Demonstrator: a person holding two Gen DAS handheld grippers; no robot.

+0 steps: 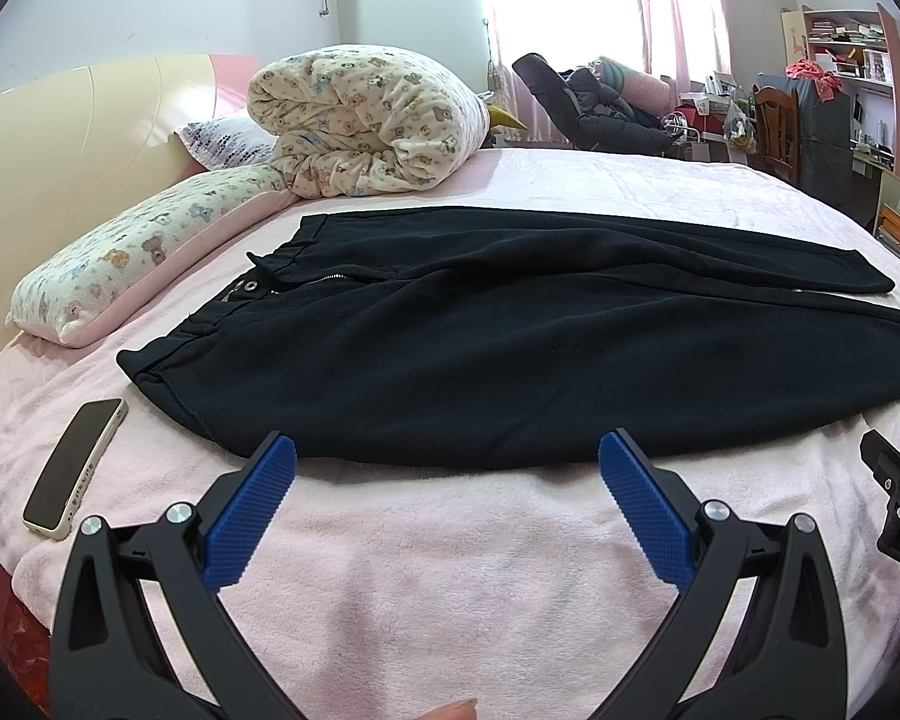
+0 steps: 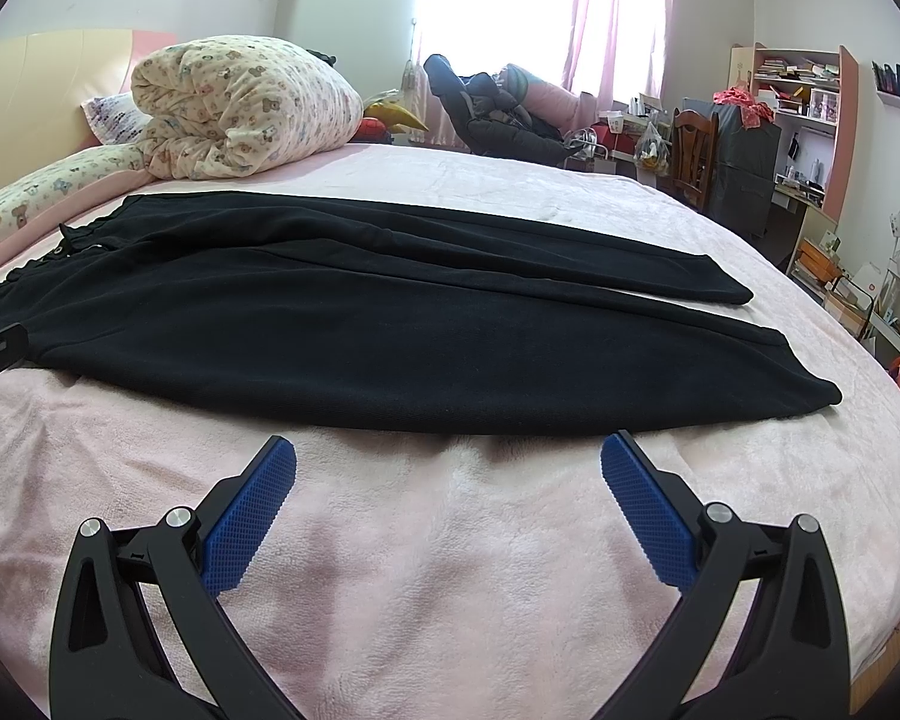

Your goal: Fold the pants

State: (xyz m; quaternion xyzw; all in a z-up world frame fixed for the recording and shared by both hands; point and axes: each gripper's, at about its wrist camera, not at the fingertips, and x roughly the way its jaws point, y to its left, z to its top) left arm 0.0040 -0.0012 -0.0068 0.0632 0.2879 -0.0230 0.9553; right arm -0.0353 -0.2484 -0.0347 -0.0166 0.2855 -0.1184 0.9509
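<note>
Pants [image 1: 510, 348] lie flat on the pink bed cover [image 1: 426, 570], waistband toward the pillows, legs side by side running right, not yet folded lengthwise. Left gripper [image 1: 447, 456] is spread wide and holding nothing, tips at the near hem by the hip; right gripper [image 2: 448, 456] is equally wide and empty, just short of the near leg edge. Risks: the plush cover may bunch into the pinch along with the fleece, dragging the bedding; a grab of only the top layer would let the leg's underside sag and skew the fold; uneven lift between the two ends would twist the leg. Phone [image 1: 75, 468] sits close to the waistband corner and could get swept by the cloth. Left view alone shows the phone, zipper [image 1: 336, 279] and waistband detail; right view alone shows both cuffs [image 2: 810, 390] complete. Whether the left tips touch the fabric is probably no, but the angle is too shallow to confirm.
</note>
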